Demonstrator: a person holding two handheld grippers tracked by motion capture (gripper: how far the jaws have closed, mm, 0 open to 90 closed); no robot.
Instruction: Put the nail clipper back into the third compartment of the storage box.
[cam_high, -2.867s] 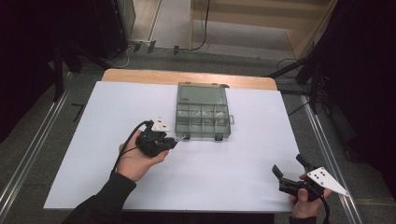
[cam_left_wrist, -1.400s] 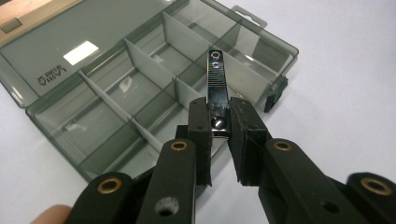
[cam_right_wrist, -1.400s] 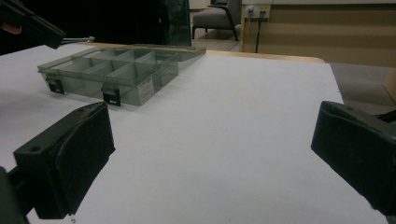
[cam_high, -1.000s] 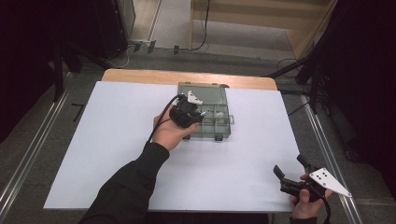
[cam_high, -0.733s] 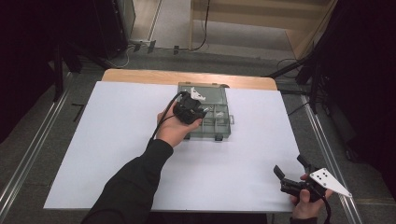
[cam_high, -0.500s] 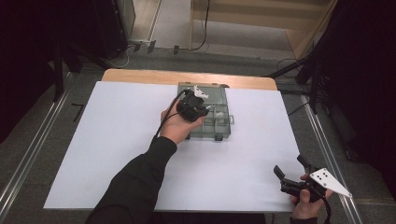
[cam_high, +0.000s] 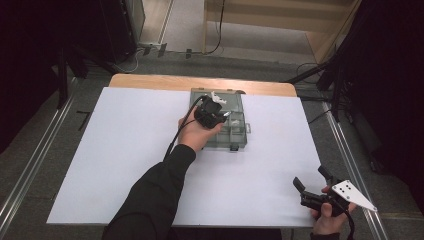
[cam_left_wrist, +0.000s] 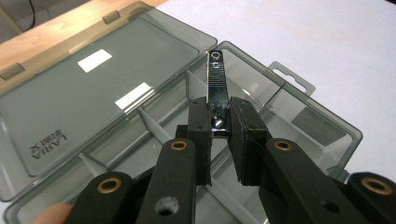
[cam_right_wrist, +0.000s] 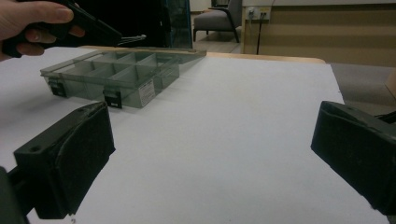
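Jaws of the left gripper (cam_left_wrist: 219, 135) clamped on a nail clipper (cam_left_wrist: 216, 91), pinching it near its pivot end; most of its length sticks out free past the pads. Clipper hangs over the open organizer box (cam_high: 235, 135), above the divided compartments, not touching them as far as the left gripper view shows. Box lid (cam_left_wrist: 79, 88) lies flat open toward the table's far edge. Box sits on the white sheet (cam_high: 125, 150) covering the table (cam_high: 150, 80).

Right gripper (cam_high: 314, 182) idles near the table's front right corner, jaws wide apart, nothing between them, well apart from the box.

Risks, judged from here:
- Grip is short and near one end, metal is smooth: clipper could pivot or slip between the pads and drop early, probably into the wrong compartment.
- Clipper is long next to the cells; released across a divider it could bridge it and not lie flat, which would keep the lid from closing later.
- Lowering too far could push the free tip or the jaws into a divider and shove the light box across the sheet, since nothing holds it.
- Which compartment lies directly under the clipper is hard to tell from the high view.
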